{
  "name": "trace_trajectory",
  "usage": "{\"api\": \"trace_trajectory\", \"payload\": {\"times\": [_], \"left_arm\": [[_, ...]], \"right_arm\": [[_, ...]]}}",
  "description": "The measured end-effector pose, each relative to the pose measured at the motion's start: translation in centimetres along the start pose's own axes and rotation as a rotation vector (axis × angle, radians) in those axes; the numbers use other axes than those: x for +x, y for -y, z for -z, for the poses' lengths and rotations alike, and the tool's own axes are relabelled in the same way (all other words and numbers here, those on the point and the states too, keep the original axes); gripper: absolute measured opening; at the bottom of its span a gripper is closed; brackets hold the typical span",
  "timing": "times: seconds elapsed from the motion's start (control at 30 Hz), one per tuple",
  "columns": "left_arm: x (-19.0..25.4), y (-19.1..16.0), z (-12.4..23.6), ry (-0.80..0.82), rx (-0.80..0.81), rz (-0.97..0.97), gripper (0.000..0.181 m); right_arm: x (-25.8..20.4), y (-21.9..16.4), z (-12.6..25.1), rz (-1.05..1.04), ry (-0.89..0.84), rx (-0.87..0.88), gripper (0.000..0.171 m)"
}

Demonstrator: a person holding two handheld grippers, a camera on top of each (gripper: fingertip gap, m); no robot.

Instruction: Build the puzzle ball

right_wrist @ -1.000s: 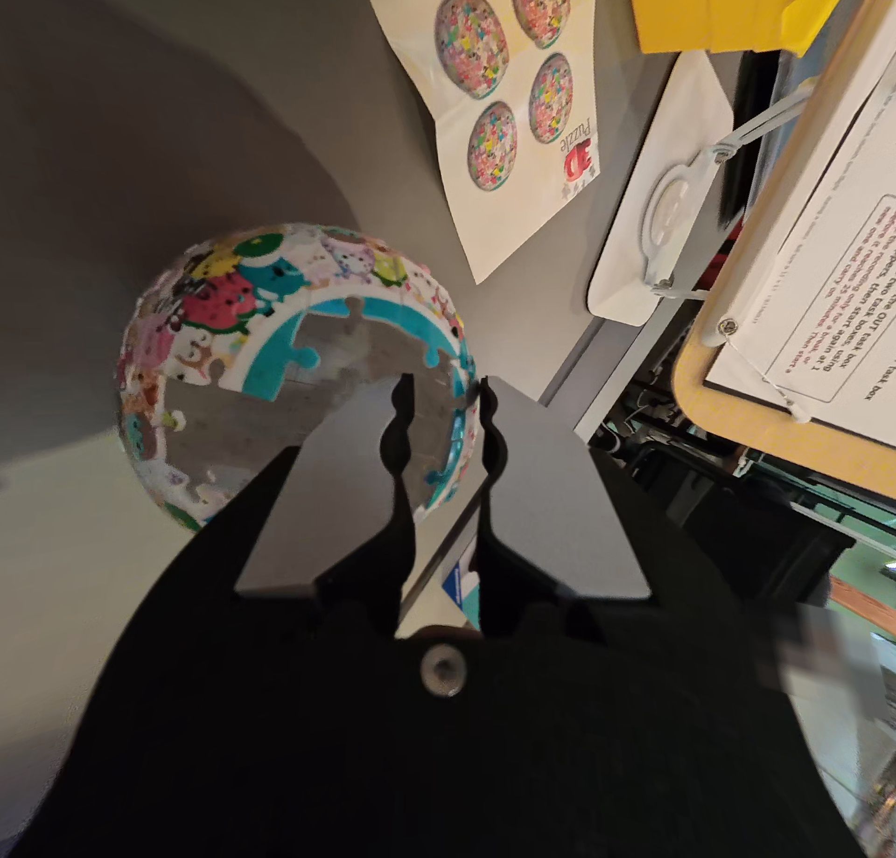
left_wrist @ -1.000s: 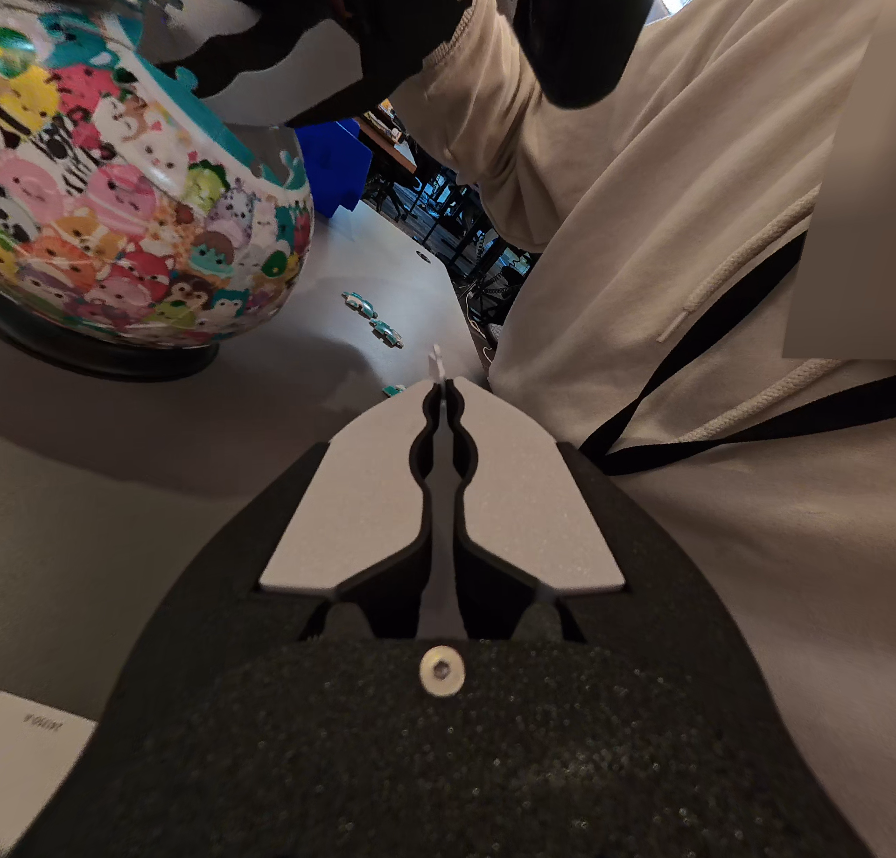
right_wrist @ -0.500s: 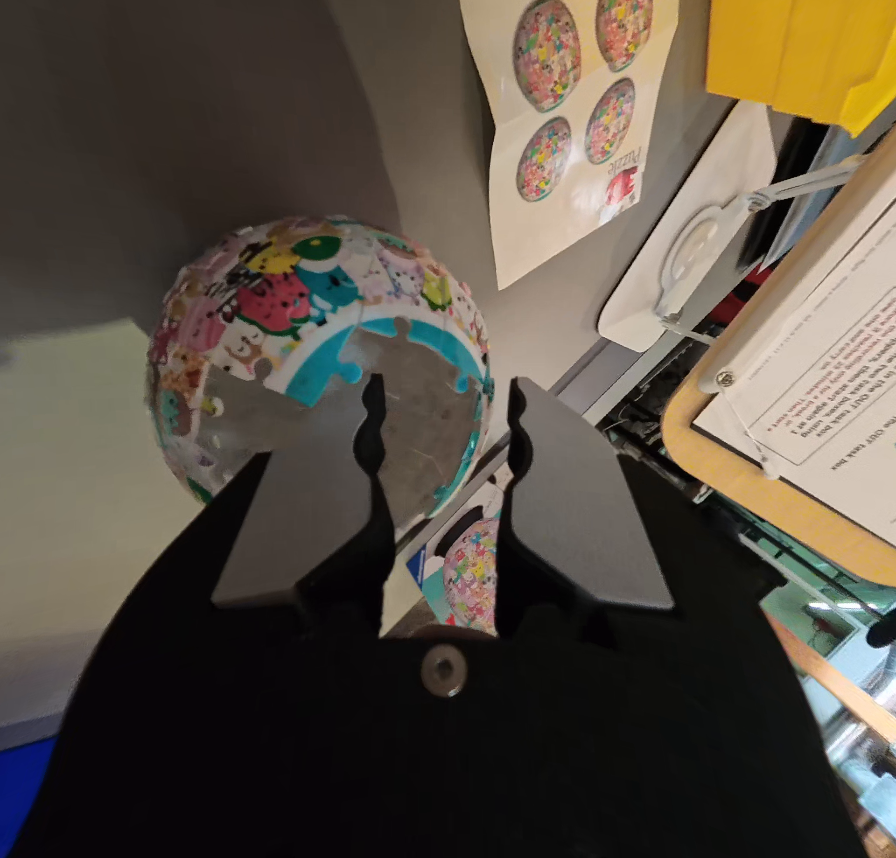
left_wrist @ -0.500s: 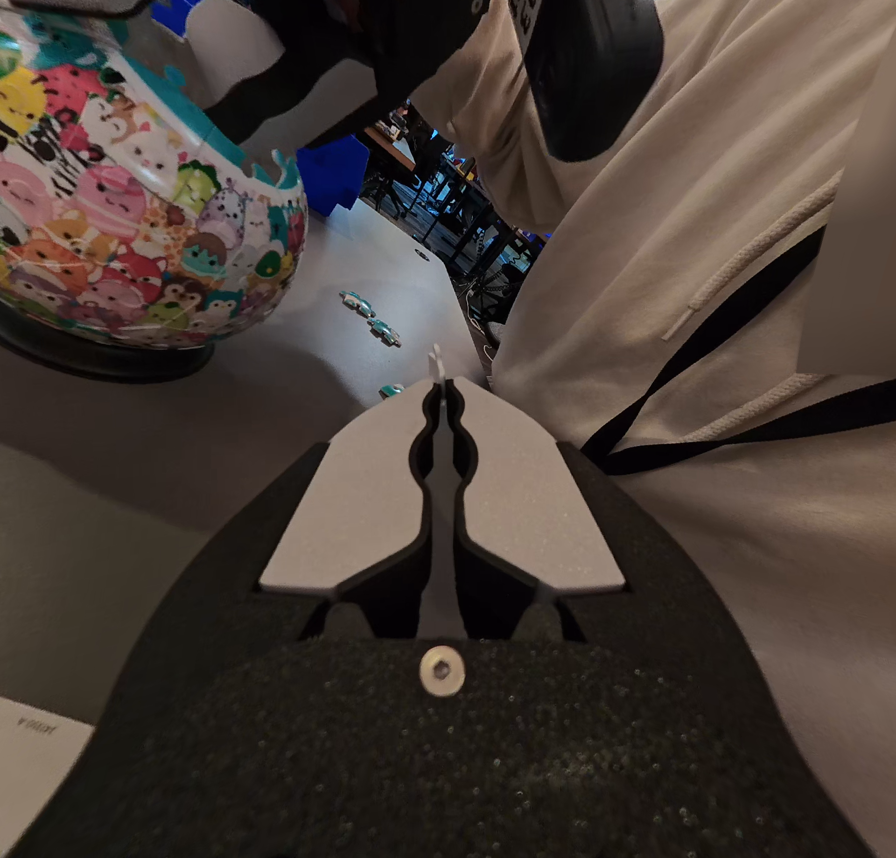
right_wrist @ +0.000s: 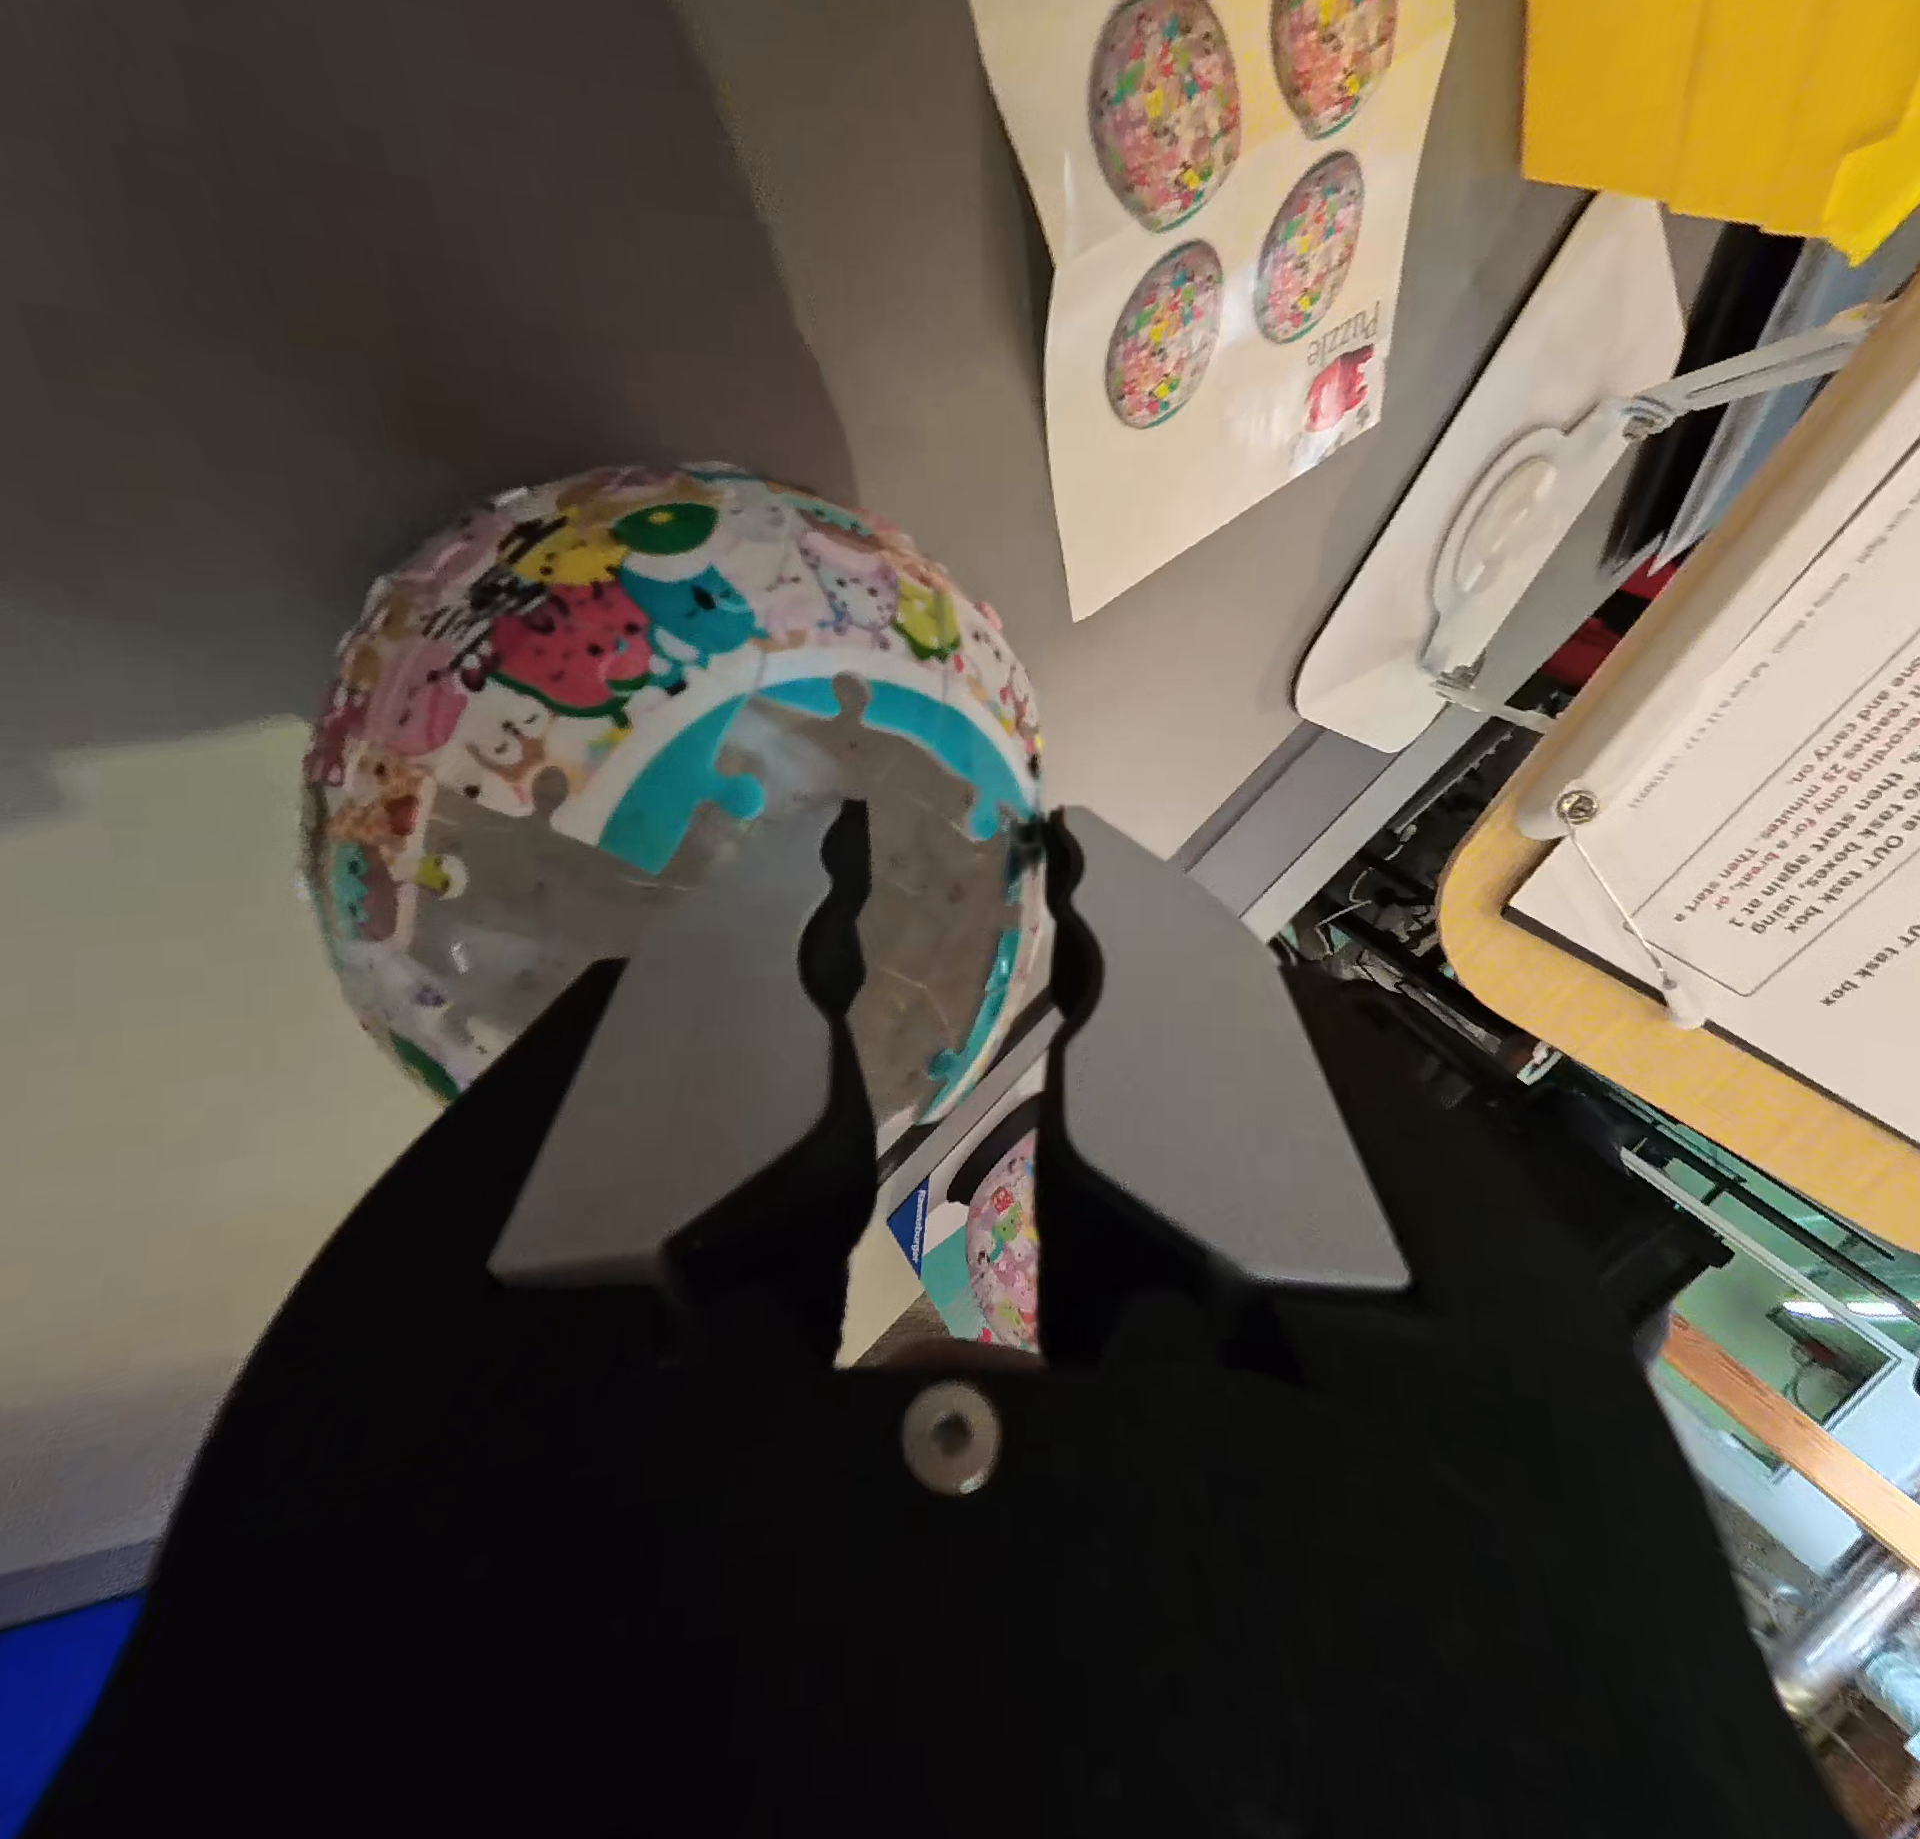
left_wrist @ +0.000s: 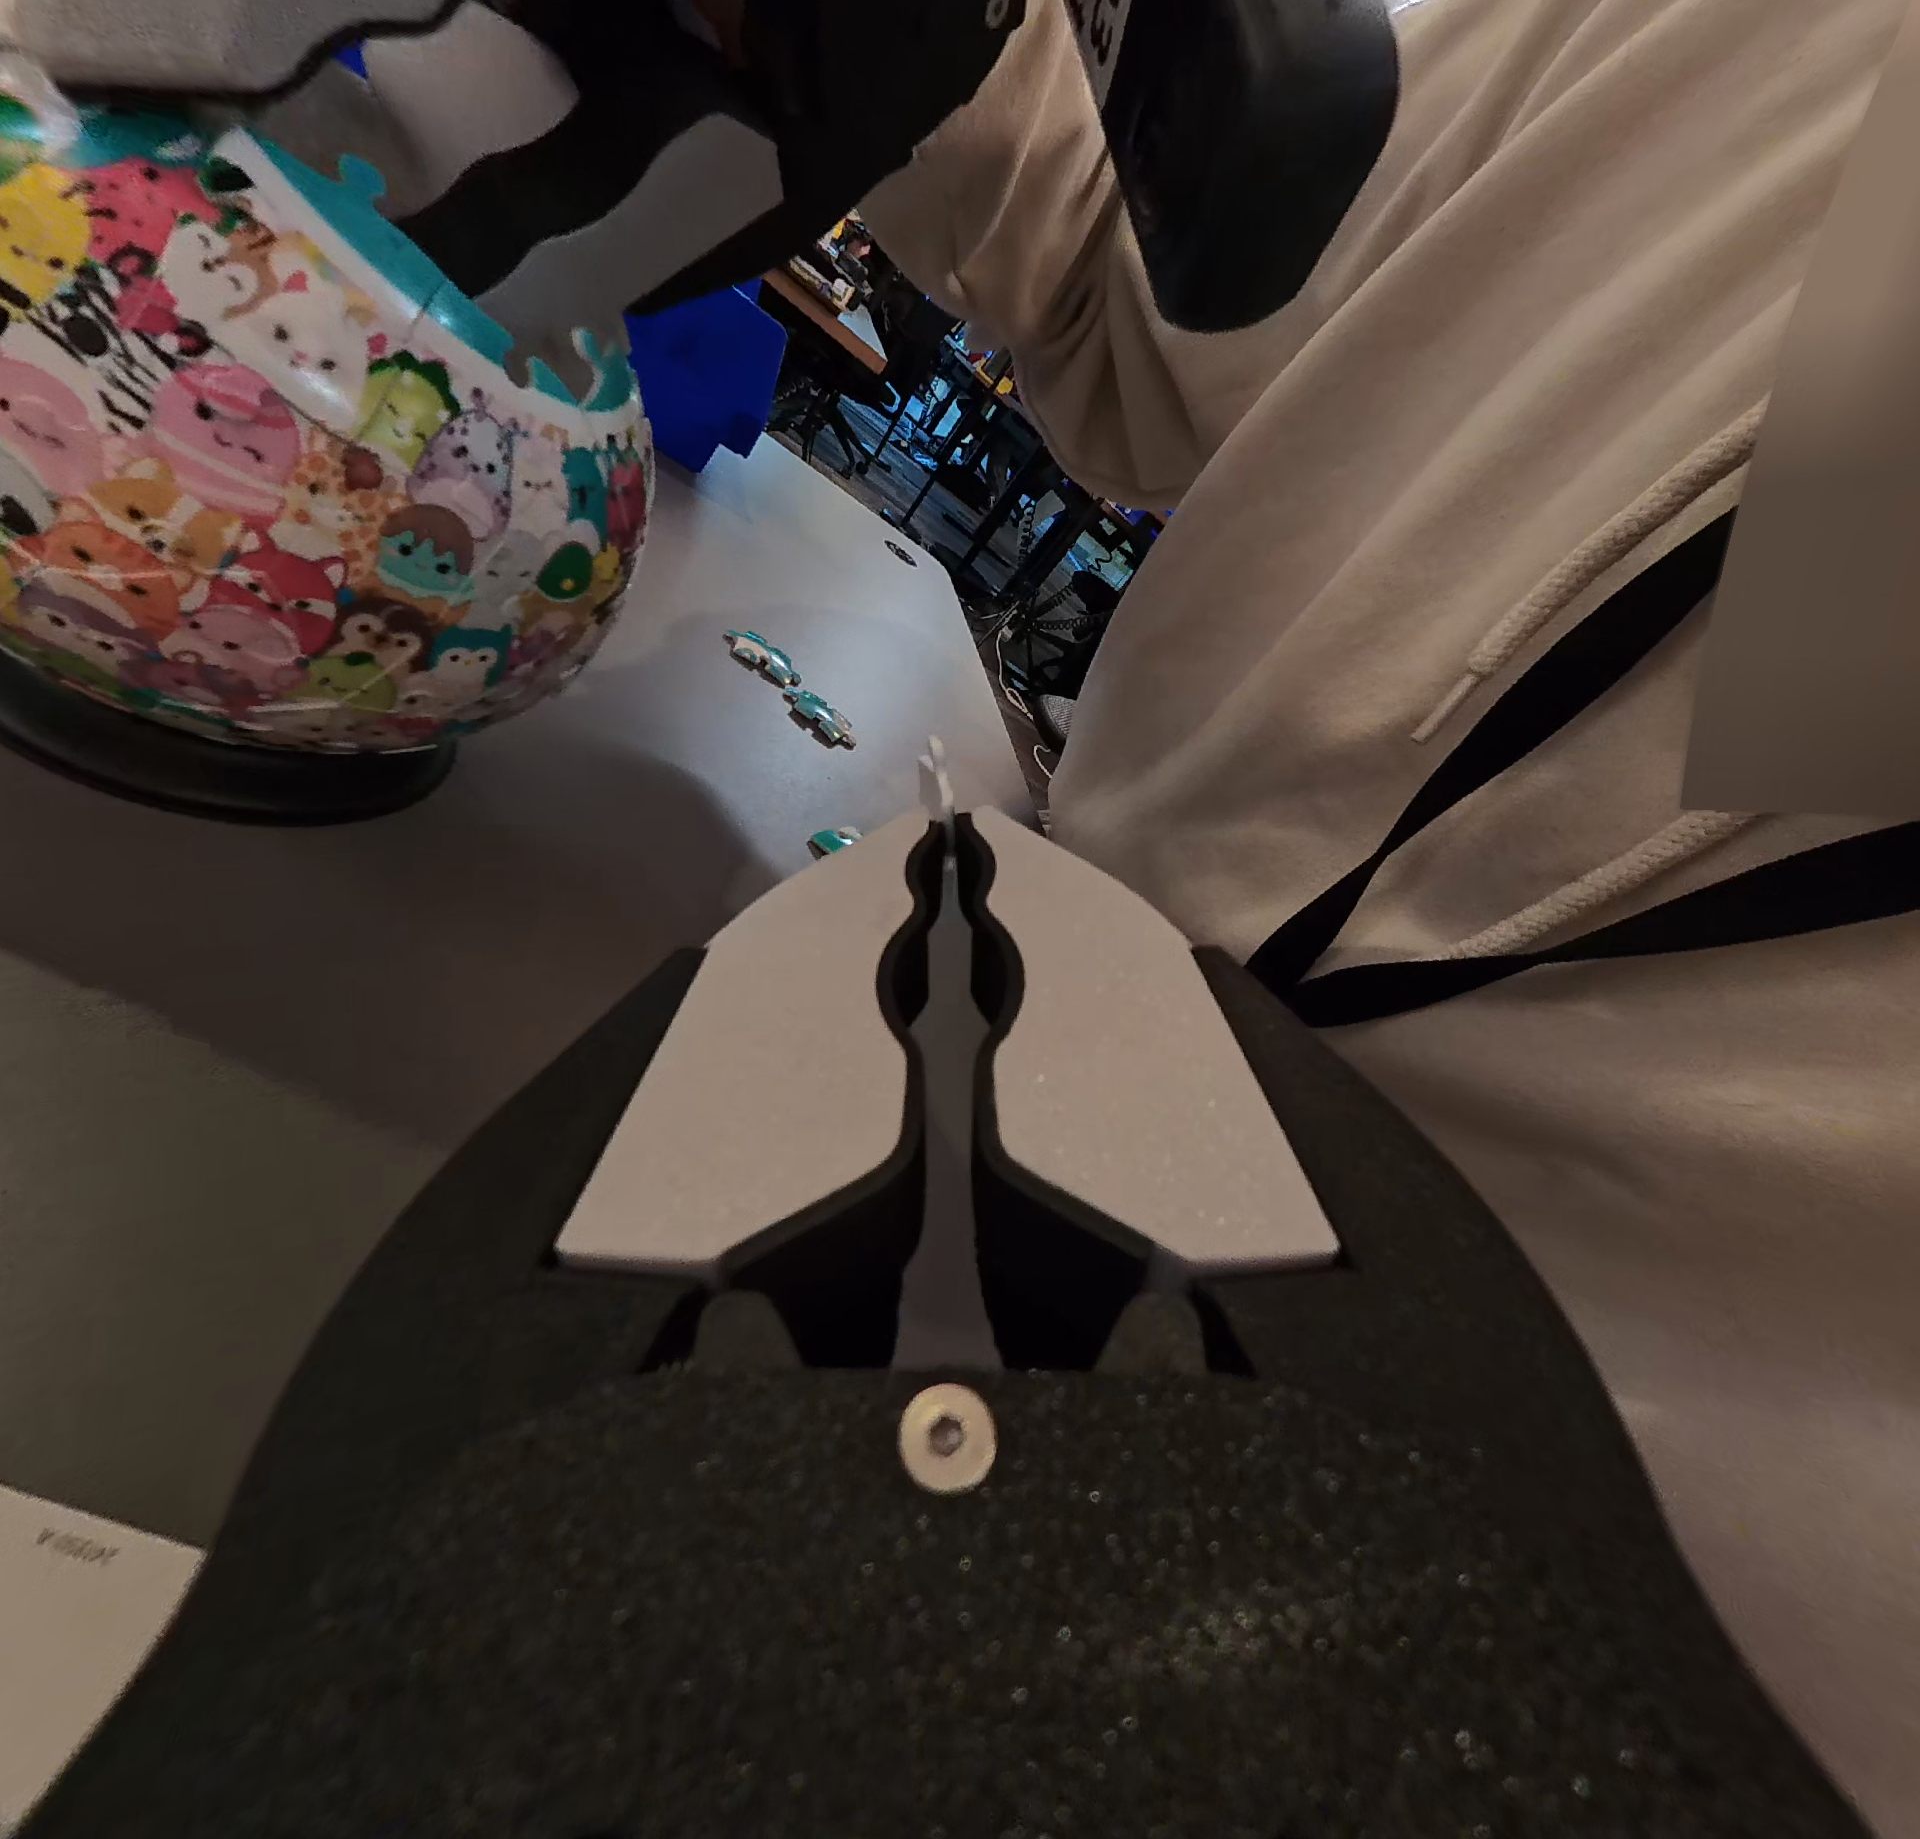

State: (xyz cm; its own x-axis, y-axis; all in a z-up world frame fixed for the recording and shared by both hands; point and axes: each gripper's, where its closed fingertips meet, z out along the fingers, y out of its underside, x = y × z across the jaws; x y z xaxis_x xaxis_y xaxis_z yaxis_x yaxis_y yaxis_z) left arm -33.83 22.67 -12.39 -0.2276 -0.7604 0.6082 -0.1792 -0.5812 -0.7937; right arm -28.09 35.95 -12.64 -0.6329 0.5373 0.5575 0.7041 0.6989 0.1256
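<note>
The colourful puzzle ball point(left_wrist: 291, 501) stands on a dark round stand point(left_wrist: 229, 771) at the left of the left wrist view. In the right wrist view the ball point(right_wrist: 582, 667) shows a wide gap at its top, edged in teal. My right gripper point(right_wrist: 951, 823) hangs open and empty just over that gap; it also shows at the top of the left wrist view point(left_wrist: 499, 127). My left gripper point(left_wrist: 948, 833) is shut on a thin puzzle piece point(left_wrist: 933, 776), held edge-on low over the table. Three loose teal pieces point(left_wrist: 821, 719) lie beyond it.
A person in a cream hoodie point(left_wrist: 1455, 646) fills the right of the left wrist view. A blue bin point(left_wrist: 707, 376) sits behind the ball. A picture sheet point(right_wrist: 1216, 231), yellow folder point(right_wrist: 1714, 75), white tray point(right_wrist: 1475, 542), clipboard point(right_wrist: 1714, 854) and puzzle box point(right_wrist: 987, 1239) lie past the ball. Across from one pair of fingers to the other is roughly 15 centimetres.
My right gripper has opened wider and drawn back a little from the ball's gap. My left gripper has stayed still, shut on its piece.
</note>
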Motion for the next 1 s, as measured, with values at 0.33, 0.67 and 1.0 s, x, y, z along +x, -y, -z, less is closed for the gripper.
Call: {"api": "trace_trajectory", "payload": {"times": [0.33,0.67,1.0], "left_arm": [[0.0,0.0,0.0,0.0,0.0,0.001,0.002],[-0.2,-0.2,-0.1,0.01,-0.009,-0.001,0.001],[0.0,-0.1,0.0,0.004,-0.004,0.0,0.001]], "right_arm": [[0.4,-0.2,0.4,-0.009,-0.013,0.006,0.039],[-0.7,1.5,1.2,0.244,0.065,0.098,0.057],[-0.9,1.7,0.6,0.313,0.104,0.09,0.047]]}}
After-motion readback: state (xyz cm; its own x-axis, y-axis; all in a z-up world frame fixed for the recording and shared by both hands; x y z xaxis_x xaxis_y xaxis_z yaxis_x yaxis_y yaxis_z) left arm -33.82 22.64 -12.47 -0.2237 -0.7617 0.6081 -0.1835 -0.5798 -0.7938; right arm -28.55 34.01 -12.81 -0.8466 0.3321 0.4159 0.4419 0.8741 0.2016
